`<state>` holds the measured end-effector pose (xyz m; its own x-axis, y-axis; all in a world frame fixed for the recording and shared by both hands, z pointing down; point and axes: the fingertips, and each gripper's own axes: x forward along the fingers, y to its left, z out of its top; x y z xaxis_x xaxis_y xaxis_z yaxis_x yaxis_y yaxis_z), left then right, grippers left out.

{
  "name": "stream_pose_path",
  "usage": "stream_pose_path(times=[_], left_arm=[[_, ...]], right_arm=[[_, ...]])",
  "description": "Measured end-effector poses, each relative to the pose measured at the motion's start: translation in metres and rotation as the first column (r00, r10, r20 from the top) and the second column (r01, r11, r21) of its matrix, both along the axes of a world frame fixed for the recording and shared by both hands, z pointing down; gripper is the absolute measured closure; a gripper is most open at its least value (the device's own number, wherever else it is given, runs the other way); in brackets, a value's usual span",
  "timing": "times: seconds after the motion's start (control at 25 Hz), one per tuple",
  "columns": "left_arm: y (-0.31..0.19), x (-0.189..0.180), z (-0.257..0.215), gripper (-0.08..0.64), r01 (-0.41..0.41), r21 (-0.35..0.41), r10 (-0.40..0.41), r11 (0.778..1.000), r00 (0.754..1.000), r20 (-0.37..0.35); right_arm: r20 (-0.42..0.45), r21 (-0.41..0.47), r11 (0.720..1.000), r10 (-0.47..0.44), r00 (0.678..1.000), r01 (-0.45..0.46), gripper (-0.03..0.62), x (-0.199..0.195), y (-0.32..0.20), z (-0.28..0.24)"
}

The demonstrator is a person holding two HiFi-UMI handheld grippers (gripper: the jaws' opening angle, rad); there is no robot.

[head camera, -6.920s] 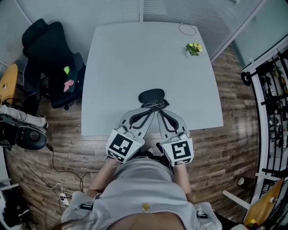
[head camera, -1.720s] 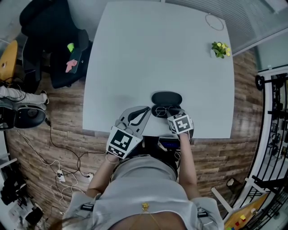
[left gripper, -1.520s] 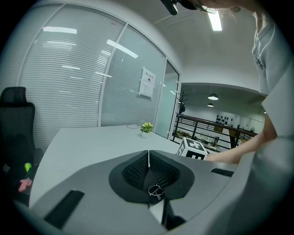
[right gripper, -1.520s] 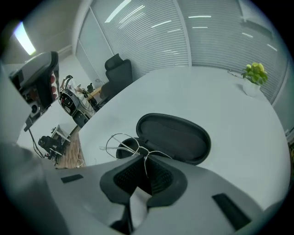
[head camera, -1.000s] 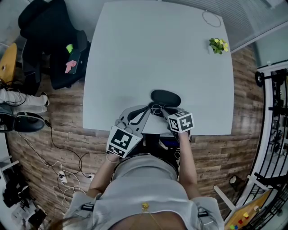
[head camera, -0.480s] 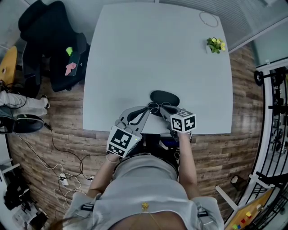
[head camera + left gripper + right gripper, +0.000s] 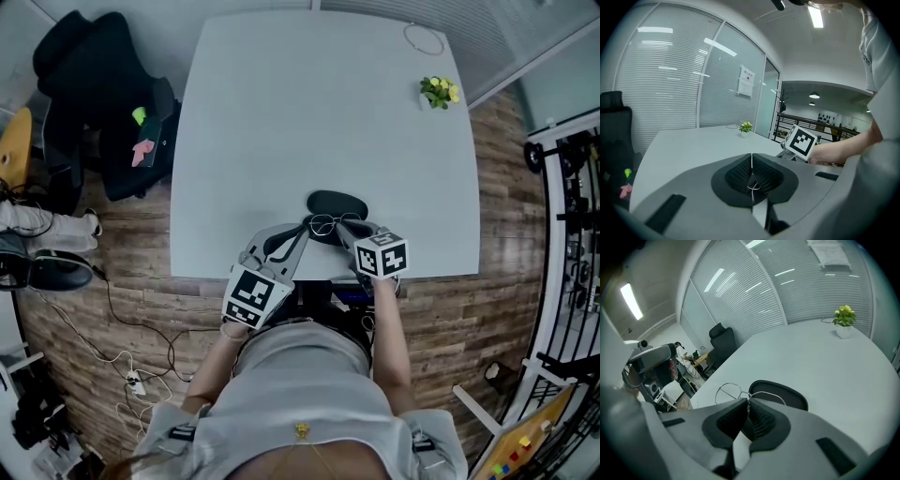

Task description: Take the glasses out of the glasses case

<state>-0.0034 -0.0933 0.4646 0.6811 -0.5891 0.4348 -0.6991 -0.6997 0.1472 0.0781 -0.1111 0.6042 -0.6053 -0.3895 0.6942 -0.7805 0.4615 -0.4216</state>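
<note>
1. Both grippers met at the glasses point(image 7: 329, 223), which were outside the glasses case point(image 7: 339, 202), just on its near side. This was close to the near edge of the table point(image 7: 281, 122), a little right of that edge's middle.
2. The right gripper point(image 7: 345, 228) came in from the right. Its jaws were pressed together on the wire frame, with one round lens showing just left of the tips and the dark case directly beyond them.
3. The left gripper point(image 7: 305, 231) reached in from the left, with its tips at the glasses' left lens. Its jaws were closed, and a thin pale wire, apparently part of the frame, ran down the seam between the pads.
4. Neither tool gripped the case, which rested flat on the table.
5. One small potted plant point(image 7: 436, 91) stood near the far right corner, well apart from the work.
6. About seven seconds before, the grippers had lain side by side, pointing straight away from the near edge. Since then the right one had swung round to the right of the glasses, with its marker cube point(image 7: 382, 255) tilted. Half a second before, the arrangement had been nearly the same as now.
</note>
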Motion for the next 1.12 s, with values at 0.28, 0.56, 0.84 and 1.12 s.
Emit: stream_pose_path(times=[0.28, 0.56, 0.84, 1.12], left_arm=[[0.001, 0.006, -0.001, 0.529, -0.018, 0.01, 0.018, 1.0, 1.0, 0.007], [0.003, 0.011, -0.003, 0.53, -0.033, 0.018, 0.033, 0.999, 0.999, 0.012], [0.004, 0.011, -0.006, 0.529, -0.032, 0.033, 0.032, 0.999, 0.999, 0.011], [0.006, 0.013, -0.01, 0.53, -0.033, 0.042, 0.033, 0.999, 0.999, 0.008]], right_arm=[[-0.008, 0.059, 0.998, 0.037, 0.999, -0.036, 0.565, 0.008, -0.006, -0.025], [-0.022, 0.116, 0.992, 0.058, 0.998, -0.056, 0.565, 0.015, -0.011, -0.053], [-0.019, 0.153, 0.986, 0.076, 0.997, -0.073, 0.565, 0.019, -0.011, -0.071], [-0.013, 0.187, 0.978, 0.094, 0.996, -0.09, 0.565, 0.023, -0.008, -0.087]])
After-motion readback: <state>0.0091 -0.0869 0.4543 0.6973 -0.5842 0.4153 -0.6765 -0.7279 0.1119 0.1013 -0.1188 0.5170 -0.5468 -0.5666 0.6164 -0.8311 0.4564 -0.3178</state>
